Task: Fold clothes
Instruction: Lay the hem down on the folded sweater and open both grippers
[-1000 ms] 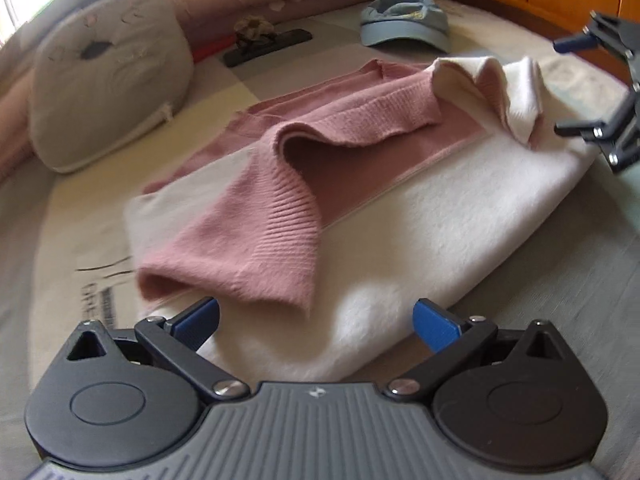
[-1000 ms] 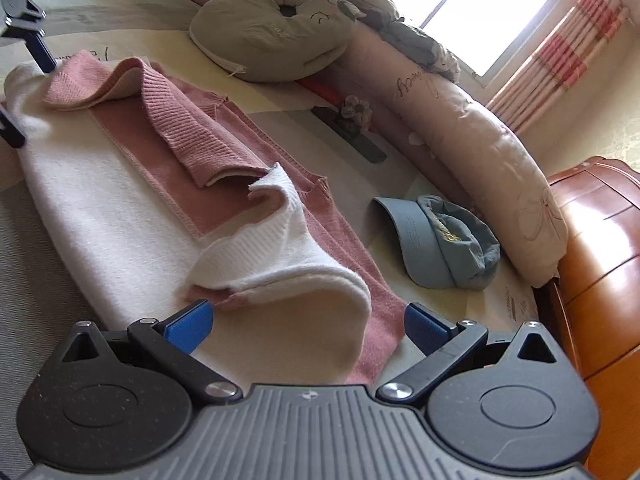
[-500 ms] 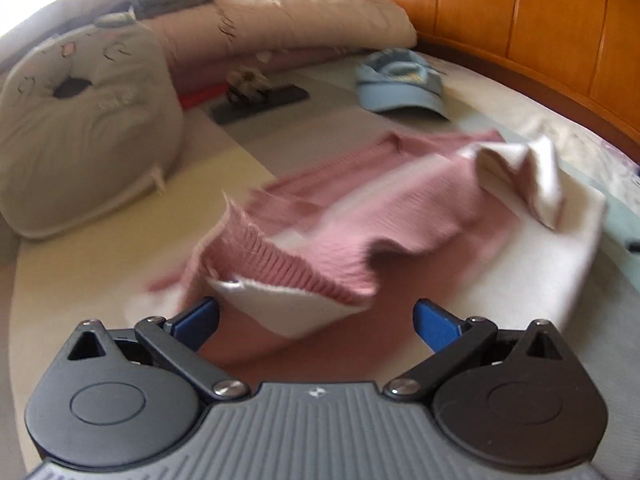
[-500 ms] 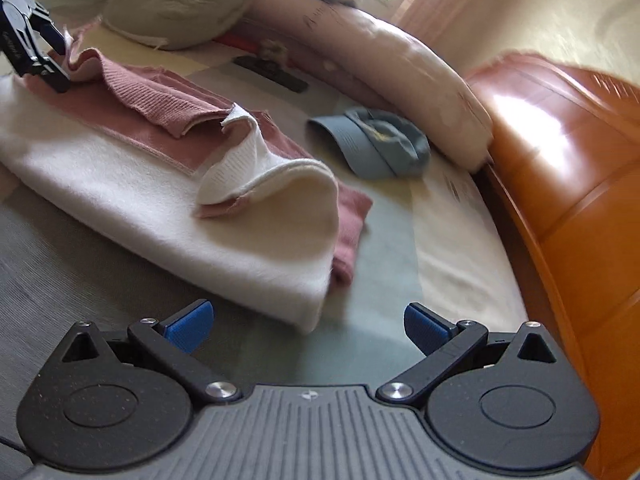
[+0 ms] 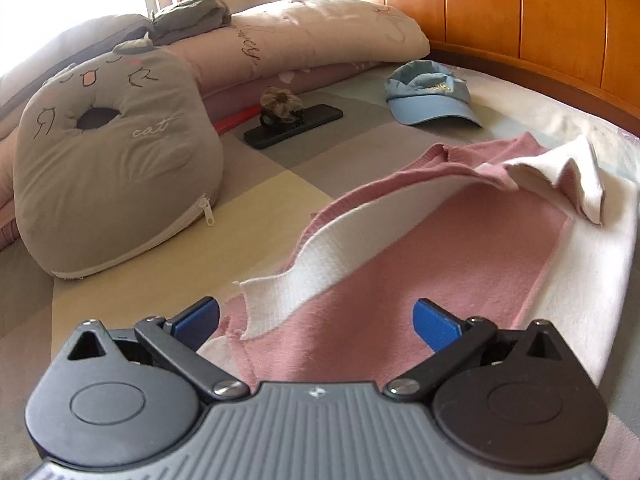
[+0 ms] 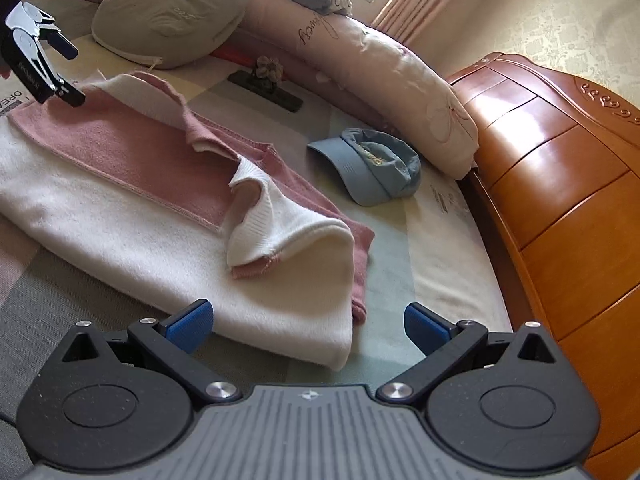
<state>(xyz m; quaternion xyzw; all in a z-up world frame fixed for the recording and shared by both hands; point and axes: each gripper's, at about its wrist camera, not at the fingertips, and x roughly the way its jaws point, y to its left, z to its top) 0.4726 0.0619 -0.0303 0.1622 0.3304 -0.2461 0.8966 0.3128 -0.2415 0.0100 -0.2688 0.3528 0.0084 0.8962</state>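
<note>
On the bed, your work runs from a grey cat-face cushion (image 5: pixel 112 160) at far left, its zip showing at the lower edge, to the wooden headboard (image 5: pixel 540 16) at far right. Between them a dark phone (image 5: pixel 294 126) with a fabric flower on it lies near a blue cap (image 5: pixel 430 94), and a long pink bolster (image 5: pixel 304 40) runs behind both. The pink-and-white sweater (image 5: pixel 420 248) lies flat on the checked bedspread (image 5: pixel 256 184), partly folded: pink panel up, a white ribbed cuff curled at its near corner, a second white cuff turned back at the far end. Your left gripper (image 5: pixel 316 322) hangs just over that near corner, tongs spread wide apart with nothing between them. From the right wrist view the same sweater (image 6: pixel 120 200) stretches leftward, and your right gripper (image 6: pixel 306 322) sits low at its white folded edge, blue pads (image 6: pixel 188 322) likewise wide apart and holding nothing; the cap (image 6: pixel 372 164) lies beyond.
</note>
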